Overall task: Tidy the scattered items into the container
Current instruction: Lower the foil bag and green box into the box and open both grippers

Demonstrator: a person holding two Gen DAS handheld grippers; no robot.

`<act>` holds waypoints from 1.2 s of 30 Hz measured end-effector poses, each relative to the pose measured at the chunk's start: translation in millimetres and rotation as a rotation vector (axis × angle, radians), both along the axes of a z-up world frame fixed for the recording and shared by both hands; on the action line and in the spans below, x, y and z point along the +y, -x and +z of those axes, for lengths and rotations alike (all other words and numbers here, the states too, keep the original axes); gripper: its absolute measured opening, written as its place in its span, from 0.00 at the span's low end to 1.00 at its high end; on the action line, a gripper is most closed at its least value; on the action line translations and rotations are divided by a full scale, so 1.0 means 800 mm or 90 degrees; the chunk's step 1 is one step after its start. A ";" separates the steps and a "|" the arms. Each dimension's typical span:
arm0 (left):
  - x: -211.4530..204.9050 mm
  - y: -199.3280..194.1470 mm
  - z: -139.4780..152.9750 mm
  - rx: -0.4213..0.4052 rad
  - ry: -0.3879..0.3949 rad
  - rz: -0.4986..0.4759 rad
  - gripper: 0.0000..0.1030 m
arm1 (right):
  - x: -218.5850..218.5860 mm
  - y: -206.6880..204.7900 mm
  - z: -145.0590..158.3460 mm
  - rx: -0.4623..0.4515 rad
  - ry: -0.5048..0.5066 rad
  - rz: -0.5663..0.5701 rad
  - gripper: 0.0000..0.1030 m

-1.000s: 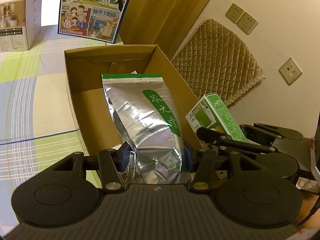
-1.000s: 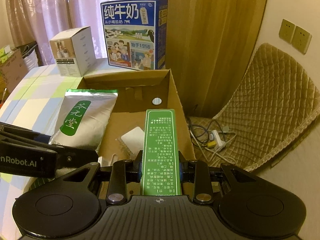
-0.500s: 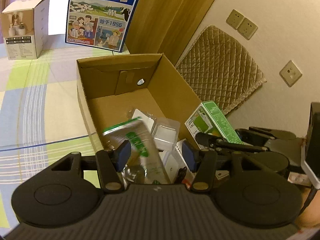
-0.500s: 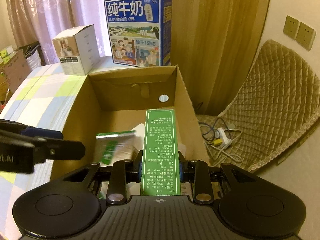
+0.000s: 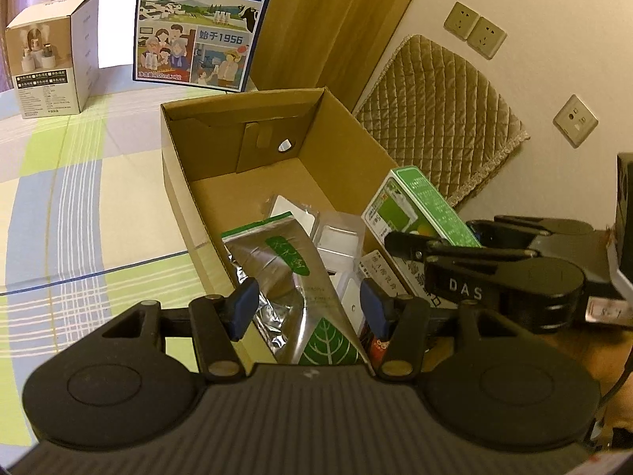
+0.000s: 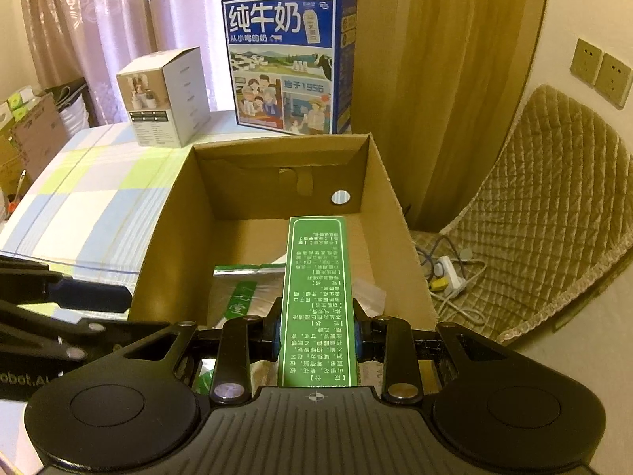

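Inside the cardboard box (image 6: 277, 150), a silver pouch (image 5: 285, 273) lies released beneath the left gripper (image 5: 308, 308), whose fingers stand apart and empty. The right gripper (image 6: 318, 334) clamps a green carton (image 6: 316, 297) above the box; letting go off-centre risks it tipping over the box wall.

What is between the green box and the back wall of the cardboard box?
Just bare cardboard floor lies between the green box and the back wall, seen from the right wrist.
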State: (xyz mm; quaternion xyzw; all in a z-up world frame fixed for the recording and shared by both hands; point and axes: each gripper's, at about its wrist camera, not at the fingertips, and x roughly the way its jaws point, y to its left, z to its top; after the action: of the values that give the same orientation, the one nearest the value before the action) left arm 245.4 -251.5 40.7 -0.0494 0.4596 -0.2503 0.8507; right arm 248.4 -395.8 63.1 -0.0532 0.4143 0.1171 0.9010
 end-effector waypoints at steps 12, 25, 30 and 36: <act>0.010 0.002 -0.004 0.003 -0.001 0.001 0.50 | 0.014 -0.010 0.003 -0.009 -0.002 0.009 0.27; 0.018 0.015 -0.009 0.004 -0.006 0.000 0.51 | -0.006 0.006 0.012 -0.026 -0.042 -0.006 0.72; 0.021 0.030 -0.007 -0.001 -0.014 -0.004 0.55 | -0.036 0.028 0.022 -0.031 -0.068 -0.049 0.73; 0.023 0.049 -0.002 -0.005 -0.018 -0.003 0.64 | -0.068 0.061 0.043 -0.041 -0.094 -0.092 0.80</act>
State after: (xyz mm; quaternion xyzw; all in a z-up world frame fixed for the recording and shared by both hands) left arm 206.1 -233.2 39.0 -0.0350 0.4598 -0.2458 0.8526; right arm 199.3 -450.5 97.7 0.0395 0.3784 0.0804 0.9213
